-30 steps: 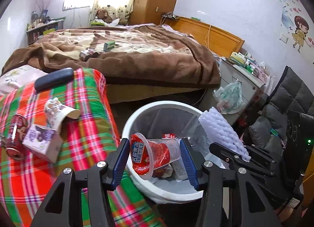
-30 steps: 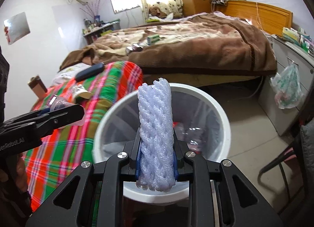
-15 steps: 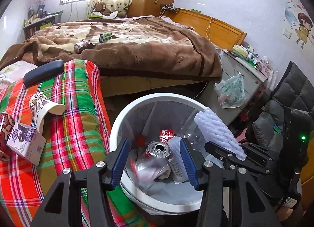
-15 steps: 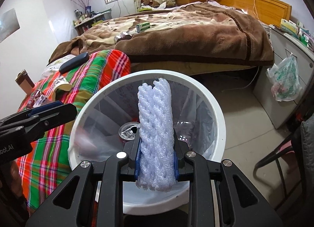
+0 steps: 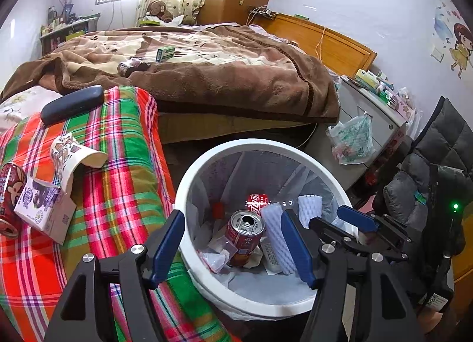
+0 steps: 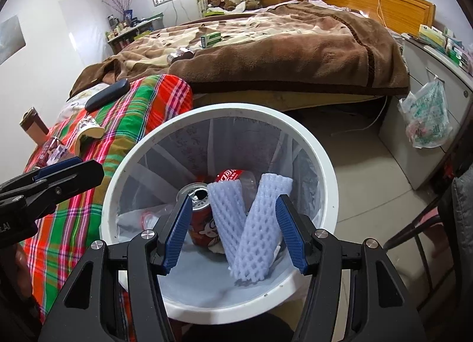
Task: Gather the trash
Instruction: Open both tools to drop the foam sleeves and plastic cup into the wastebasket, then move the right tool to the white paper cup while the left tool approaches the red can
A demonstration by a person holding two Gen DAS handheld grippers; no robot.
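Dimpled foam netting, round white bin

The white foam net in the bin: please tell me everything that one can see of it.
The foam net is a pale bluish-white sleeve of soft foam mesh with diamond-shaped holes. It is folded into a V, both ends pointing up. It is inside the white bin, over the clear liner, leaning beside the red can. The right gripper hangs above it; its jaws have just been opening and its blue pads stand clear of the net. The left-wrist view also shows it in the bin.
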